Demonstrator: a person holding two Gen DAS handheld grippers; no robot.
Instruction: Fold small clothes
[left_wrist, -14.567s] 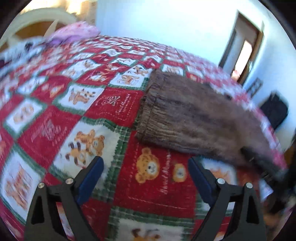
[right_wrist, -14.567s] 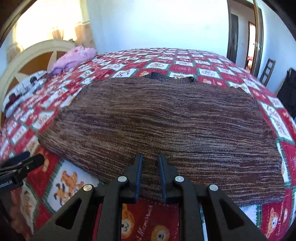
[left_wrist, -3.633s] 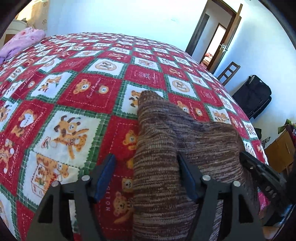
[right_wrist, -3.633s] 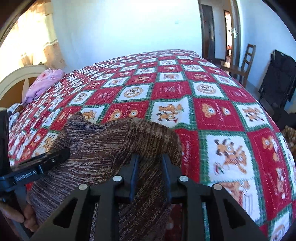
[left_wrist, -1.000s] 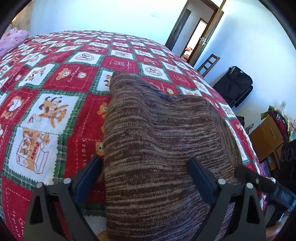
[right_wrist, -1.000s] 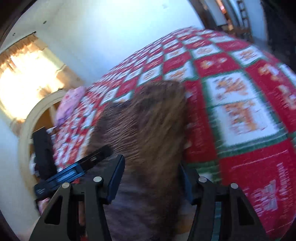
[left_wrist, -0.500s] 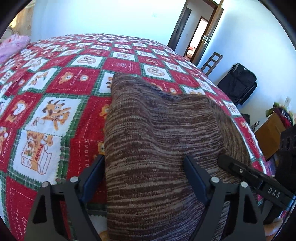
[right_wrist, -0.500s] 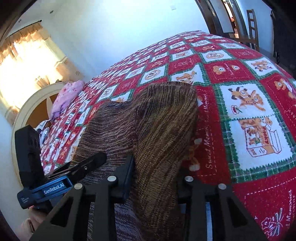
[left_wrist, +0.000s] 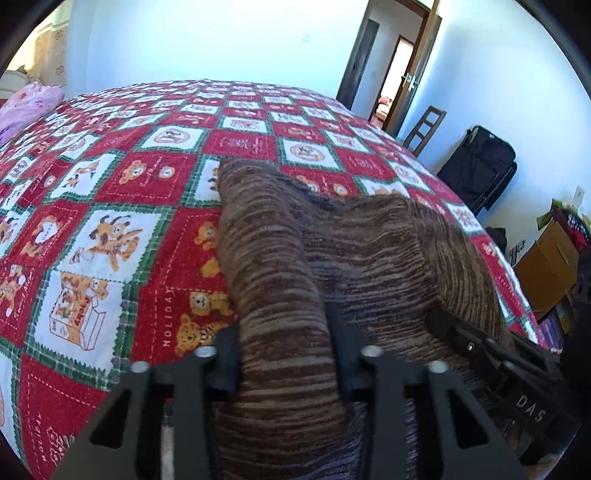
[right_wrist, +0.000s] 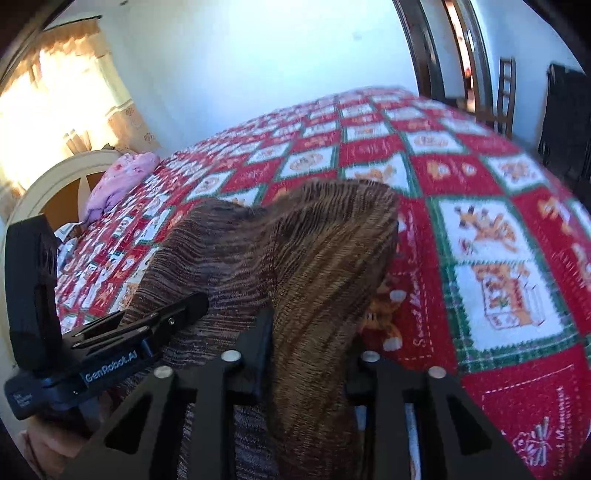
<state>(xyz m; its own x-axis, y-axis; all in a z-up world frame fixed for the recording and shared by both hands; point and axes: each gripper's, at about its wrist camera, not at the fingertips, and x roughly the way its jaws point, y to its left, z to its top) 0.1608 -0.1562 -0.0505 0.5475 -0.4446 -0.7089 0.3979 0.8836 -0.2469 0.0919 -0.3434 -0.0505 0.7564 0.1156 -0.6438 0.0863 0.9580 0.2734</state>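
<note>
A brown striped knit sweater (left_wrist: 369, 251) lies folded on a red, white and green teddy-bear bedspread (left_wrist: 110, 221). My left gripper (left_wrist: 284, 332) has a bunched ridge along the sweater's left side between its fingers; its jaws are closing and the pads press the knit. My right gripper (right_wrist: 310, 332) is likewise closing, with a raised fold of the sweater (right_wrist: 240, 251) along the right side squeezed between its pads. Each view shows the other gripper beside it: the right gripper (left_wrist: 480, 347) and the left gripper (right_wrist: 147, 325), with a hand low at the left.
The bedspread (right_wrist: 480, 240) stretches far beyond the sweater. A pink cloth (right_wrist: 122, 177) lies by the white headboard (right_wrist: 55, 177). Beyond the bed's right edge stand a wooden chair (left_wrist: 424, 129), a black bag (left_wrist: 480, 166), a cardboard box (left_wrist: 546, 269) and an open doorway.
Both grippers' jaws have narrowed from wide around the sweater to pinching folds of it. The knit has bunched up into two ridges. The right view has rolled and shifted slightly.
</note>
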